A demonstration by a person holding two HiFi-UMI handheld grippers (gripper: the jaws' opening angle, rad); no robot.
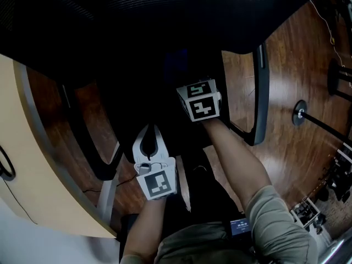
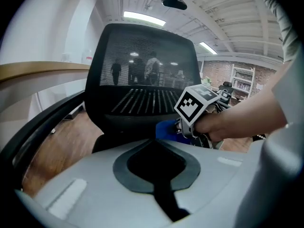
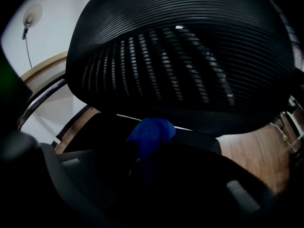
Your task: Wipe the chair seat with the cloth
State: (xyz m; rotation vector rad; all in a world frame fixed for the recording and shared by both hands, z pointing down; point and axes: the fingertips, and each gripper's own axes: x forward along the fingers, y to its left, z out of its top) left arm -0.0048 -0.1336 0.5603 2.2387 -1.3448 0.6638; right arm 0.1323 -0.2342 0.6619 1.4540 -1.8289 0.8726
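Observation:
A black office chair stands before me, its dark seat (image 1: 159, 87) below the mesh back (image 1: 165, 10). My right gripper (image 1: 198, 99), marker cube on top, points down at the seat's middle. In the right gripper view the gripper (image 3: 146, 152) is shut on a bunched blue cloth (image 3: 151, 133) that rests on the seat (image 3: 99, 129). The left gripper view shows the cloth (image 2: 166, 129) tucked under the right gripper (image 2: 195, 109). My white left gripper (image 1: 150, 132) hovers at the seat's near edge with its jaws together and nothing in them (image 2: 156, 148).
Black armrests flank the seat on the left (image 1: 91, 147) and the right (image 1: 259, 92). A light wooden desk edge (image 1: 33, 164) runs close along the left. On the wood floor to the right stands a round stand base (image 1: 300, 113) with cables beyond it.

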